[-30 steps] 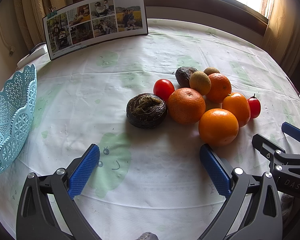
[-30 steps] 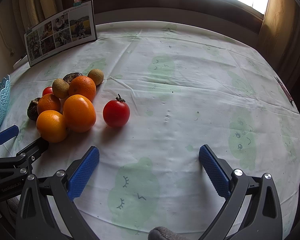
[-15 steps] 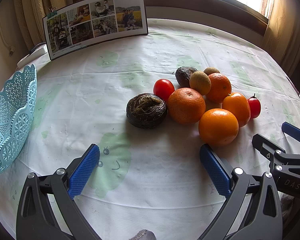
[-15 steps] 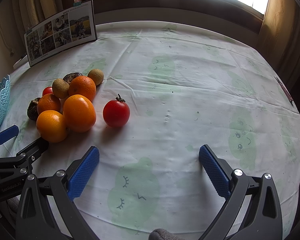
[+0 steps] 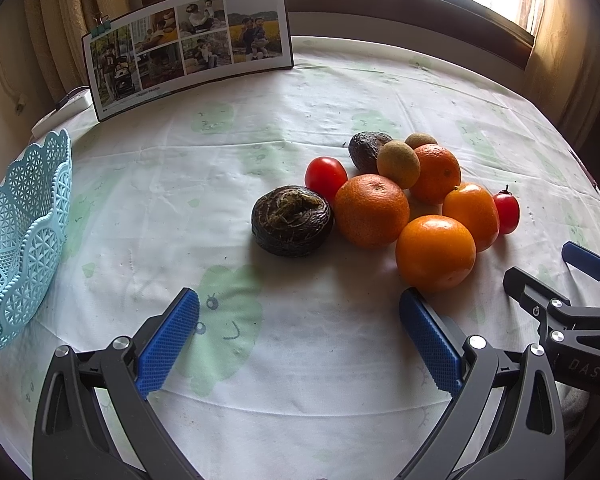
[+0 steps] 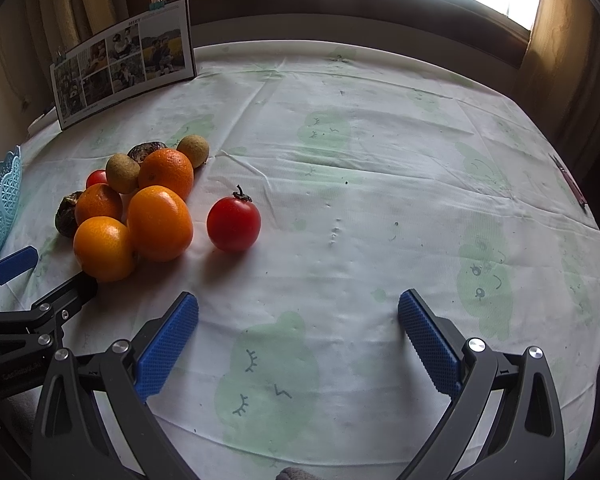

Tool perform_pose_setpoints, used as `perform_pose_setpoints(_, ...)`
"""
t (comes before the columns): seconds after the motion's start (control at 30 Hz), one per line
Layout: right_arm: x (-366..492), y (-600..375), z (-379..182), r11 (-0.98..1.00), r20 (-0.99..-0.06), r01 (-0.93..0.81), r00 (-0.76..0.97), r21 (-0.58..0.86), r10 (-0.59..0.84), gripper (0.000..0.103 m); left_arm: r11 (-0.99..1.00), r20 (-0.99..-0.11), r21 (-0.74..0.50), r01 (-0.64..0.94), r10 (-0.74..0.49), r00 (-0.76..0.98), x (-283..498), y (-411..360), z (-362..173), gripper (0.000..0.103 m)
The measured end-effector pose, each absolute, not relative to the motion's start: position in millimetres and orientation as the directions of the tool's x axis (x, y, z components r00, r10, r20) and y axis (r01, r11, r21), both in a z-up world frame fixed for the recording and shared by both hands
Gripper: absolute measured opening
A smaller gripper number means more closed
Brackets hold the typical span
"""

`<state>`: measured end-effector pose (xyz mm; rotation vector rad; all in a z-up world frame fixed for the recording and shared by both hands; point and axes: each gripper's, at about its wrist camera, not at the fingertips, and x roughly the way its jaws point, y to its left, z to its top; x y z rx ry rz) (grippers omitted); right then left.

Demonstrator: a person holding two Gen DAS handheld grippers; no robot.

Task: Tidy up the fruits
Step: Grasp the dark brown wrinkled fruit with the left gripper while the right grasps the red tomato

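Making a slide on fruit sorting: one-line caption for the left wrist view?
Open left gripper faces clustered oranges, tomatoes and kiwis; blue basket waits at left.

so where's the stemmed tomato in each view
Left wrist: stemmed tomato at the right edge of the fruit pile, partly behind an orange.
Right wrist: same tomato left of centre, apart from the pile.
Shared landmark: photo board at the table's far left.

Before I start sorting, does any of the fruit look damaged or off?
Yes: the dark, shrivelled round fruit at the left edge of the pile looks rotten, wrinkled and caved in on top. A second dark wrinkled fruit sits behind the pile.
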<state>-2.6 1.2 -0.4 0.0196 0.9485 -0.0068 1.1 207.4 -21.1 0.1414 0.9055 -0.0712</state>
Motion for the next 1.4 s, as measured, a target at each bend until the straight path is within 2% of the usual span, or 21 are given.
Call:
perform_pose_setpoints(0.2,-2.8,-1.1,-0.3,1.0,-0.816,-0.012,0.578,0.022,0.025,0.098,0.981,-0.785,0.034,0.189,-0.091,0.612,-3.8,215.9,-14.4,0.101)
perform_pose_setpoints(0.4,-4.3,-6.4,1.9,0.997,-0.811,-0.059,0.58,0.046,0.072,0.098,0.981,-0.736,0.076,0.179,-0.066,0.674,-13.2,238.2,4.2,0.101)
perform_pose_setpoints(0.57,-7.6,-14.7,13.0,0.993,-0.789,-0.05,0.604,0.104,0.113,0.093,0.982,-0.717,0.077,0.17,-0.063,0.694,-5.1,253.9,15.5,0.1)
perform_pose_setpoints(0.8,-9.6,-11.3,31.4,0.988,-0.751,-0.099,0.643,0.116,0.152,0.091,0.969,-0.744,0.067,0.236,-0.11,0.66,19.4,241.2,2.2,0.072)
perform_pose_setpoints(0.93,-3.7,-10.9,27.3,0.984,-0.759,-0.107,0.626,0.14,0.176,0.081,0.961,-0.757,0.054,0.27,-0.137,0.638,27.8,233.6,-3.5,0.07)
perform_pose_setpoints(1.17,12.4,2.1,20.2,0.978,-0.77,-0.146,0.603,0.148,0.207,0.066,0.954,-0.758,0.029,0.298,-0.173,0.629,36.5,231.8,-1.8,0.045)
perform_pose_setpoints(1.4,26.0,7.0,16.3,0.98,-0.773,-0.145,0.603,0.137,0.197,0.054,0.952,-0.756,0.009,0.305,-0.193,0.625,39.1,233.0,-1.7,0.044)
